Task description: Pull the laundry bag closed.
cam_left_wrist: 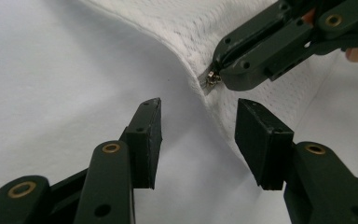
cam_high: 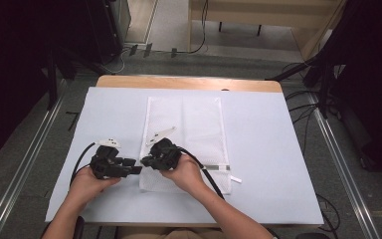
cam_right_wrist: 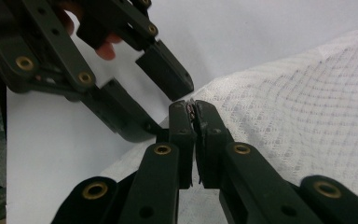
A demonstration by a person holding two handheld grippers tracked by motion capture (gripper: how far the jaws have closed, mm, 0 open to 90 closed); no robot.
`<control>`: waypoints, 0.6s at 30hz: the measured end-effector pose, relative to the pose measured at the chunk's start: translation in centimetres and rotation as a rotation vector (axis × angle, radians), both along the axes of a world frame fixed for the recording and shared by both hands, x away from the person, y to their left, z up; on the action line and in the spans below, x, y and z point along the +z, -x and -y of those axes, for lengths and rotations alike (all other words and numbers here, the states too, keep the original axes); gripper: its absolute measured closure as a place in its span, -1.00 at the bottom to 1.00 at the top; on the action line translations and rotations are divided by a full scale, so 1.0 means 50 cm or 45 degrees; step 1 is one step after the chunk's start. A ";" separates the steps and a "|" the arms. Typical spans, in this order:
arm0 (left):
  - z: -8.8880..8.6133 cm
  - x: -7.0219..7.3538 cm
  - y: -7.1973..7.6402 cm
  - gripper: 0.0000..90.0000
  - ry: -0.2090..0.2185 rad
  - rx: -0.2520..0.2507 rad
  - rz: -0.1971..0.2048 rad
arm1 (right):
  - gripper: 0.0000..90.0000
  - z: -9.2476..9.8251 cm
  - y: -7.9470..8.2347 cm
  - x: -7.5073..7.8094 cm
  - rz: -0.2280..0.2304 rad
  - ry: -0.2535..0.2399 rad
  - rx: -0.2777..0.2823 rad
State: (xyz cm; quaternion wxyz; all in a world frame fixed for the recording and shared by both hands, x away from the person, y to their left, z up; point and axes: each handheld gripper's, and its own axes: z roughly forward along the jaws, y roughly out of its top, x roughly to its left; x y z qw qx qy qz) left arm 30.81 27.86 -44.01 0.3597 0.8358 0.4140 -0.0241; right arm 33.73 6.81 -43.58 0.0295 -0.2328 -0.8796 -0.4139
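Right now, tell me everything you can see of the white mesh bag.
The white mesh bag is a flat rectangle of netted fabric lying lengthwise on the white table cover. Its near left edge is lifted where the right tongs are shut on its small metal zipper pull. The left tongs stand open beside that edge, not touching it.

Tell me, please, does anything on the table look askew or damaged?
No damage shows. The white mesh bag is pulled up into a ridge at its left edge, where the right gripper pinches the zipper pull.
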 end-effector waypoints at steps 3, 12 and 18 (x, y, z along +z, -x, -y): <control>0.004 -0.003 -0.002 0.18 -0.014 -0.009 -0.006 | 0.95 0.002 0.000 0.005 -0.004 -0.006 0.004; 0.014 -0.007 -0.007 0.38 -0.019 -0.027 -0.004 | 0.95 0.005 0.002 0.016 -0.015 -0.020 0.022; 0.013 -0.006 -0.009 0.56 0.012 -0.017 -0.011 | 0.95 0.004 0.005 0.016 -0.019 -0.025 0.045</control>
